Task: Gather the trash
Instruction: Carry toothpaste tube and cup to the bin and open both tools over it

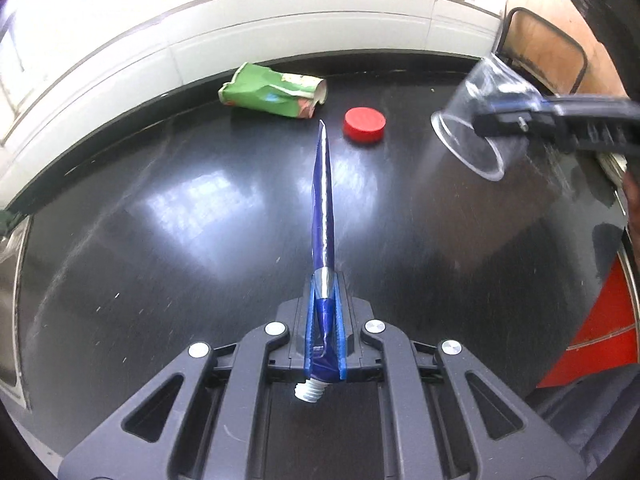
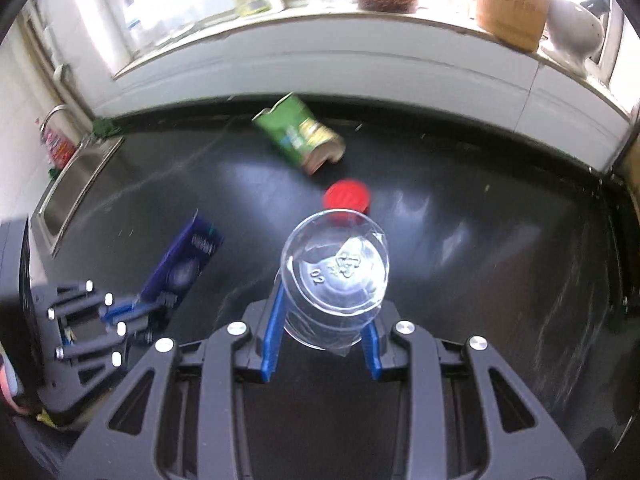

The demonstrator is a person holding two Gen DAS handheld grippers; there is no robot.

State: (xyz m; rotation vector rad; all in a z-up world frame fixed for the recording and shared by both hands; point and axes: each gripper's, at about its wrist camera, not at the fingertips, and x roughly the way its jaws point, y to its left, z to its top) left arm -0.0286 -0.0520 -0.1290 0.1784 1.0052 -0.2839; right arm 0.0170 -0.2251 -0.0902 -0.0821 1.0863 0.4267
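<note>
My left gripper (image 1: 325, 292) is shut on a flattened blue tube (image 1: 322, 200) with a white threaded neck, held above the black counter (image 1: 160, 240). The same left gripper (image 2: 136, 304) and blue tube (image 2: 184, 264) show at the left of the right wrist view. My right gripper (image 2: 326, 300) is shut on a clear plastic cup (image 2: 336, 276), its base facing the camera; the clear cup (image 1: 472, 132) hangs at the upper right in the left wrist view, with the right gripper (image 1: 496, 120) on it. On the counter lie a crushed green carton (image 1: 272, 92) (image 2: 300, 136) and a red cap (image 1: 365, 125) (image 2: 347, 197).
A steel sink (image 2: 76, 184) sits at the counter's left end. A white tiled ledge (image 2: 320, 72) runs behind the black counter (image 2: 480, 240), with jars and a wooden block on the windowsill. Something red (image 1: 596, 328) stands at the right, beyond the counter's edge.
</note>
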